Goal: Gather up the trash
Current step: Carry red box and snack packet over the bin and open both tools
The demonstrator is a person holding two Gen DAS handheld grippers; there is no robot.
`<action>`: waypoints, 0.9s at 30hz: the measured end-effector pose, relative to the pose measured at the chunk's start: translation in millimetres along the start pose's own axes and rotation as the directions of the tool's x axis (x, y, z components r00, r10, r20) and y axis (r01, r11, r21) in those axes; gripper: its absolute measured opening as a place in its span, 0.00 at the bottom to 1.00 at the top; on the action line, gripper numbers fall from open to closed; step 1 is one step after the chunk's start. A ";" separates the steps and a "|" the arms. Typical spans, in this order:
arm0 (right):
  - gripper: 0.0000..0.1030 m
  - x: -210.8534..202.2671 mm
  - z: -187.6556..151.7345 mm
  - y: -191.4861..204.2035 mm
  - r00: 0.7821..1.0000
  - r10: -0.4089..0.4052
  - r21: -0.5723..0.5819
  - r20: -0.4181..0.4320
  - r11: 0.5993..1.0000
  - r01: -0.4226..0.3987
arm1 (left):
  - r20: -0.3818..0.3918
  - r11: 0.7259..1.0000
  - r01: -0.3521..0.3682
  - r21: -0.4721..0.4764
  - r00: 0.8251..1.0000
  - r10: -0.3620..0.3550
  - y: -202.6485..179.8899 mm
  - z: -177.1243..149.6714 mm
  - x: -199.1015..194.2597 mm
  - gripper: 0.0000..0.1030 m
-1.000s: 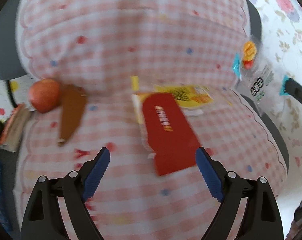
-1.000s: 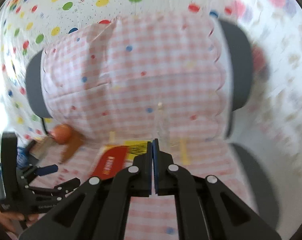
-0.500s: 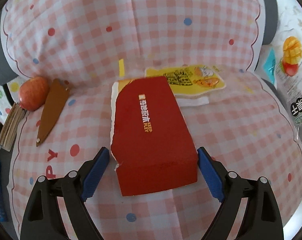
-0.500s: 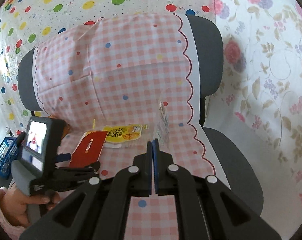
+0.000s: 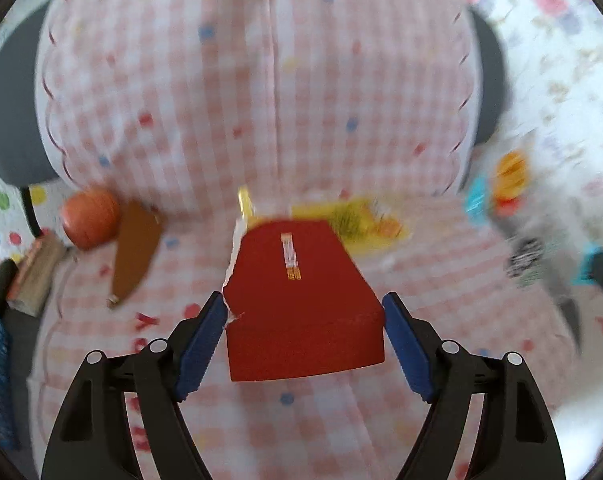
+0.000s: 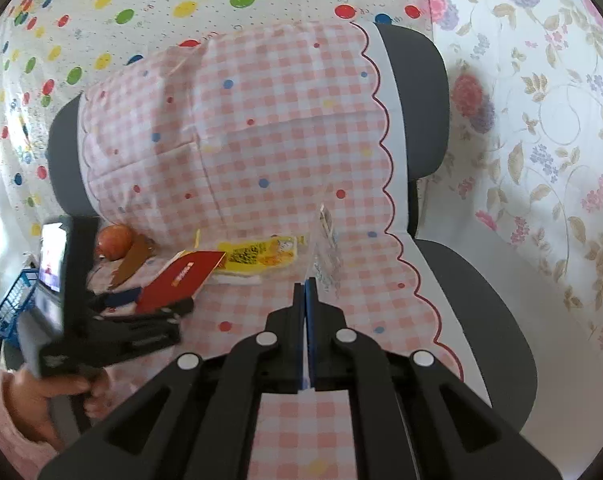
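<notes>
1. The left gripper is spread wide around a red box; its blue pads sit at the box's two sides, and the blurred view suggests contact without making it certain.
2. The red box rests on a chair draped in a pink checked cloth, its far end tilted up in the right wrist view.
3. Just behind the box lies a yellow wrapper, flat on the seat.
4. The right gripper is pressed together on a clear plastic wrapper (it stands upright from the fingertips).
5. At the seat's left edge sit an apple and, beside it, a brown card piece.
6. A blue basket stands to the left of the chair.
</notes>
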State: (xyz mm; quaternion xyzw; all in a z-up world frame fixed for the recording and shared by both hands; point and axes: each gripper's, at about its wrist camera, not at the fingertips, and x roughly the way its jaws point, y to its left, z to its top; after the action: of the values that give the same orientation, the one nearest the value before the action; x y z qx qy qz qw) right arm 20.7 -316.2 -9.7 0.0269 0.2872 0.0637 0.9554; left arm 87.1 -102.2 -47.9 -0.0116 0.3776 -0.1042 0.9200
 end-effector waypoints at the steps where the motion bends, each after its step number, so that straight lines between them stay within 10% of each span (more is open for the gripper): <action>1: 0.01 -2.5 0.5 0.7 1.000 0.008 0.004 0.003 1.000 -0.008 | 0.015 1.000 0.009 0.006 1.000 -0.009 1.0 1.7 -8.8 0.76; 7: 0.01 -16.2 2.6 3.7 0.998 0.063 0.044 0.018 0.997 -0.063 | 0.136 0.998 0.018 0.063 0.990 -0.027 5.3 0.3 -66.4 0.76; 27: 0.01 -105.0 -55.2 20.2 0.999 0.020 0.055 0.032 0.998 -0.022 | 0.170 0.981 0.163 0.108 0.969 -0.180 -15.1 -85.3 -150.2 0.76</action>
State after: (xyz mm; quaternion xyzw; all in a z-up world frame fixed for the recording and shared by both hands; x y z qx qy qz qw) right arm -98.7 -309.7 3.3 0.0574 0.2734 0.0653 0.9580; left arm -79.2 -82.0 -3.3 -0.0108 0.2856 -0.1992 0.9374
